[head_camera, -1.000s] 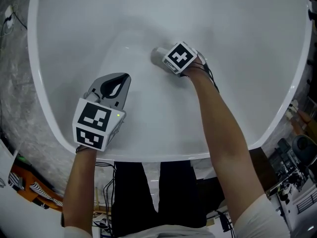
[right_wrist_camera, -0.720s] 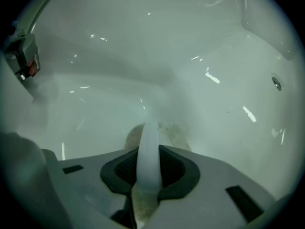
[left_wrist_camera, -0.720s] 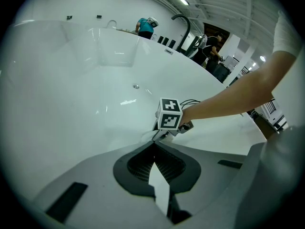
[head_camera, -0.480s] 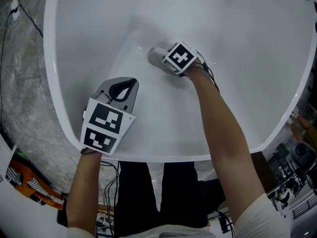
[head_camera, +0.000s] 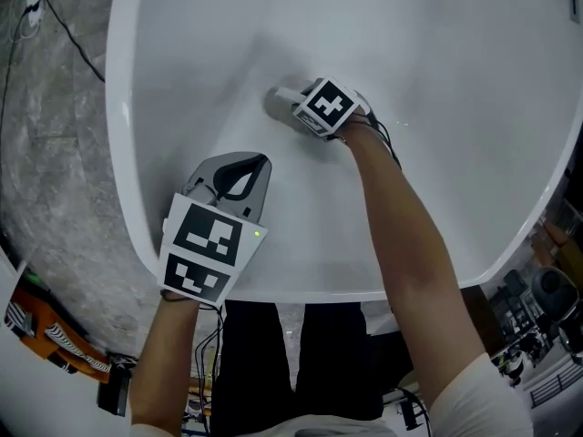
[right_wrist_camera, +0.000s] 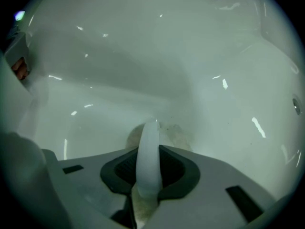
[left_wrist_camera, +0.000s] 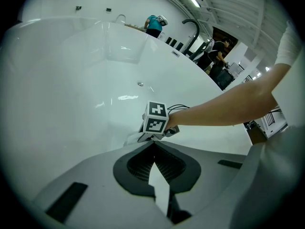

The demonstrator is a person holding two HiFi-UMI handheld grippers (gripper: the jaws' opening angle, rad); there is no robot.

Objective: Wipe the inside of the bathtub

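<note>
Nearest the person, the left gripper (left_wrist_camera: 153, 146) hangs just inside the near rim of the white glossy bathtub (head_camera: 455, 89). Its jaws are brought together on nothing, and it stays clear of the tub's wall. It looks idle. The risk I see here is that a deeper lean into the tub lets its hard body knock or scrape the glossy surface.

Further in, the right gripper (head_camera: 288, 104) is clamped on a thin white folded cloth (right_wrist_camera: 150, 136). The cloth stands on edge between the pads and pokes out past the tips. Its free end appears to meet the tub's curved lower wall, just beside a faint brownish smudge (right_wrist_camera: 179, 133).

Only a narrow edge of cloth seems to bear on the surface. So I judge the main danger to be that harder pressure folds the cloth back and the gripper's tips rub the tub. A sideways drag might also tug the slim cloth out of the grip, and so narrow a contact may pass beside the smudge and leave part of it behind.

Beyond that, the far wall rises well apart from both grippers.
</note>
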